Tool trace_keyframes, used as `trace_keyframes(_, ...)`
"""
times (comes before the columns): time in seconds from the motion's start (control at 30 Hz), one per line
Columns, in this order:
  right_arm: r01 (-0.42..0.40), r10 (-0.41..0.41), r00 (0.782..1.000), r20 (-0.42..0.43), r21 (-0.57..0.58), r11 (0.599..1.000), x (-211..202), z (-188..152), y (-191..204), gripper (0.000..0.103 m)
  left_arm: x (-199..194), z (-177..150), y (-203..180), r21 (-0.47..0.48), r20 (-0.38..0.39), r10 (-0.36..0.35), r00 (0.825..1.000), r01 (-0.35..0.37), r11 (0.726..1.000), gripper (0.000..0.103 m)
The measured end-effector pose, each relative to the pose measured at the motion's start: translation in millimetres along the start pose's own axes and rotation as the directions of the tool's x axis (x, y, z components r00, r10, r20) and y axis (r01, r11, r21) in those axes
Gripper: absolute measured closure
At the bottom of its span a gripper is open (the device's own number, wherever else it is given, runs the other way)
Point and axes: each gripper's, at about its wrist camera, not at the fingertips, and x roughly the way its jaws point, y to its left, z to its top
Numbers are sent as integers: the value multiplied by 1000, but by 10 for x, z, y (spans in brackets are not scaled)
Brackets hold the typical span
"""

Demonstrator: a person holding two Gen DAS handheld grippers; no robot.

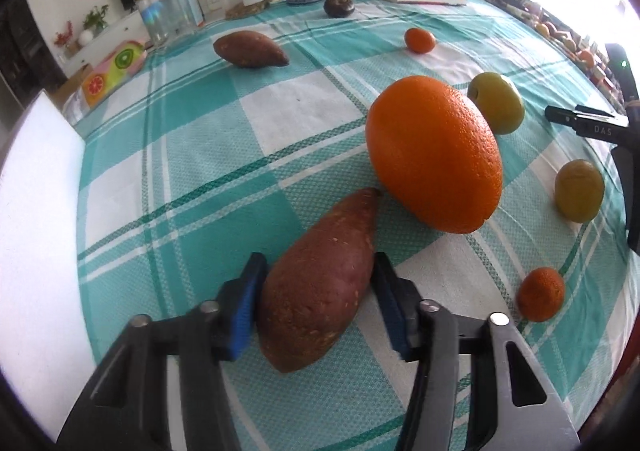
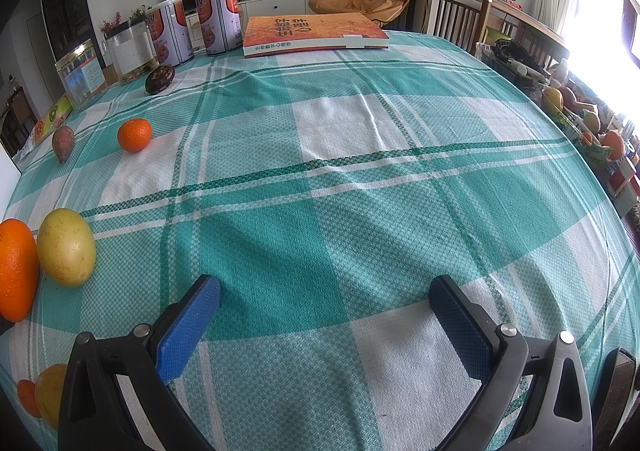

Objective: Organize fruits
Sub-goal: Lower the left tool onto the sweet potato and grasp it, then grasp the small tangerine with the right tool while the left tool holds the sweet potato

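My left gripper (image 1: 318,271) is shut on a reddish sweet potato (image 1: 320,291), with the blue pads pressing its thick end from both sides. Its pointed tip reaches the base of a large orange (image 1: 434,155). Two yellow-green fruits (image 1: 496,103) (image 1: 579,190) and a small tangerine (image 1: 541,293) lie to the right. Farther back are a second sweet potato (image 1: 250,49), another tangerine (image 1: 419,40) and a dark round fruit (image 1: 339,6). My right gripper (image 2: 324,299) stands open over bare checked cloth, the orange (image 2: 16,269) and a yellow fruit (image 2: 66,247) to its left.
An orange book (image 2: 316,31), two printed cans (image 2: 216,21) and glass jars (image 2: 80,77) line the table's far edge. A white box (image 1: 40,211) stands at the left edge. A basket of fruit (image 2: 580,119) and wooden chairs sit beyond the right edge.
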Motion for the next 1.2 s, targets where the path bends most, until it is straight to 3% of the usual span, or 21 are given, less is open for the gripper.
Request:
trace_keyframes(0.17, 0, 0, 1000, 0, 0, 1000, 1, 1, 1, 0, -200, -359, -24, -114, -15, 8, 1000, -9, 993, 56)
trace_keyframes(0.37, 0, 0, 1000, 0, 0, 1000, 0, 2, 1, 0, -599, -1052, -12, -385, 9, -27, 1000, 28, 922, 56)
trace_keyframes(0.57, -2, 2, 1000, -3, -4, 1000, 20, 28, 15, 0, -748, -1365, -109, -475, 69, 18, 997, 17, 880, 56)
trace_keyframes(0.63, -49, 47, 998, -40, -50, 998, 44, 91, 26, 0, -784, -1427, -104, -503, 85, 15, 996, 30, 864, 56)
trace_keyframes(0.7, -106, 106, 994, -24, -17, 994, -153, 51, -1, 13, -838, -1495, -96, -508, 95, 22, 995, 29, 861, 56)
trace_keyframes(0.73, -167, 167, 986, 6, -22, 986, -358, -13, 47, 21, -858, -1524, -103, -505, 99, 33, 995, 22, 863, 56)
trace_keyframes(0.77, -251, 253, 967, 20, -74, 965, -592, -102, 175, 21, -878, -1546, -107, -506, 104, 44, 994, 15, 862, 56)
trace_keyframes(0.87, -511, 514, 855, -71, -289, 810, -1180, -553, 770, 22, -892, -1604, -120, -524, 129, 50, 990, 26, 851, 56)
trace_keyframes(0.9, -554, 548, 827, -123, -337, 761, -1296, -734, 990, 24, -888, -1608, -134, -527, 137, 49, 989, 31, 849, 56)
trace_keyframes(0.97, -580, 555, 810, -189, -402, 709, -1390, -1013, 1356, 31, -892, -1608, -161, -526, 145, 41, 989, 42, 849, 56)
trace_keyframes(1.03, -566, 528, 821, -218, -434, 700, -1301, -1135, 1613, 35, -920, -1593, -168, -526, 154, 31, 988, 55, 849, 56)
trace_keyframes(1.07, -546, 504, 835, -220, -438, 714, -1214, -1137, 1698, 40, -963, -1598, -167, -528, 161, 32, 986, 59, 847, 56)
trace_keyframes(1.2, -511, 455, 860, -233, -391, 766, -885, -1025, 1813, 48, -1144, -1641, -141, -537, 195, 39, 980, 73, 841, 56)
